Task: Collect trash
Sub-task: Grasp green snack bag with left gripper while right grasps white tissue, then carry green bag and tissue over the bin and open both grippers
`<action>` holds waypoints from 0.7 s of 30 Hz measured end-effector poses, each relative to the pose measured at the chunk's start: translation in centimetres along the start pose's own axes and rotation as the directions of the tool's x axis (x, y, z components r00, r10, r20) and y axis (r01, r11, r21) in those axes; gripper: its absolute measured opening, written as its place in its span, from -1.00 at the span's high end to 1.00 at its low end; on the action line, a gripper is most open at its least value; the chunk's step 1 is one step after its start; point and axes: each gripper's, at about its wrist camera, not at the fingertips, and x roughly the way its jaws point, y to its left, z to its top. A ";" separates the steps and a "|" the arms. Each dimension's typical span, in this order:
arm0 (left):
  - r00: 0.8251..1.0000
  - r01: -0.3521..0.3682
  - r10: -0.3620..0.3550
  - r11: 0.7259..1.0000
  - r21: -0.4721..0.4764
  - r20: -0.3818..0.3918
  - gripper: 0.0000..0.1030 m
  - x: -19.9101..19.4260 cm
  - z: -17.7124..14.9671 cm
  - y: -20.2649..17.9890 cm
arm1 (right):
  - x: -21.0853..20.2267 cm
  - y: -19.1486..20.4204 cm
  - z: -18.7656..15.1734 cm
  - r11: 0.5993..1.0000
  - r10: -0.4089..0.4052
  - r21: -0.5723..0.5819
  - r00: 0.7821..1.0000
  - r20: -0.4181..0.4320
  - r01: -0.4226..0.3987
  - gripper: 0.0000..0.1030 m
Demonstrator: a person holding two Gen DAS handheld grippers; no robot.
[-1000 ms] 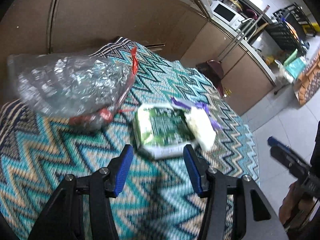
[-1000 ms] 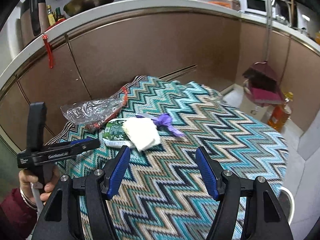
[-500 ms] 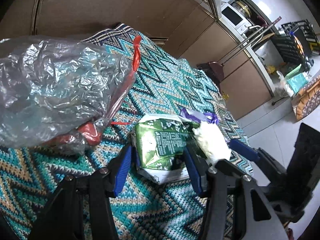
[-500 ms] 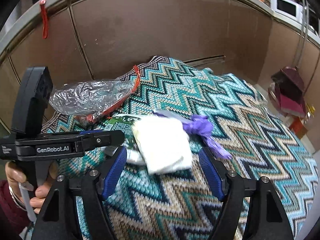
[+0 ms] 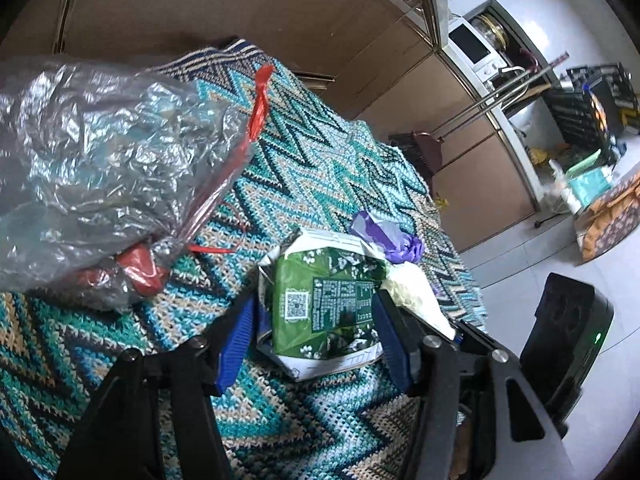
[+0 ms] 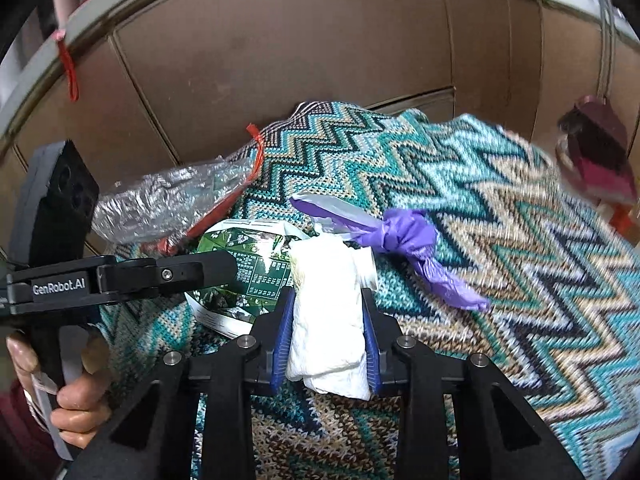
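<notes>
White crumpled tissue (image 6: 328,312) on the zigzag cloth (image 6: 500,240), my right gripper (image 6: 326,344) just closed and clamping it | green flattened carton (image 5: 328,300) lies between my left gripper's (image 5: 316,344) spread jaws, contact unclear | purple wrapper (image 6: 404,236) just beside.

A counter draped in a teal, tan and black zigzag knit cloth (image 6: 500,240) is carrying a crumpled clear plastic bag (image 5: 100,160), a flattened green carton (image 5: 324,300), a white tissue wad (image 6: 328,320) and a knotted purple bag (image 6: 404,236), all lying close together.
</notes>
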 end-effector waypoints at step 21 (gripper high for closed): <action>0.993 0.006 -0.013 0.998 0.062 0.114 0.52 -9.9 -4.6 -4.2 | -11.0 0.2 -4.3 0.996 -0.084 0.033 0.992 0.090 0.081 0.79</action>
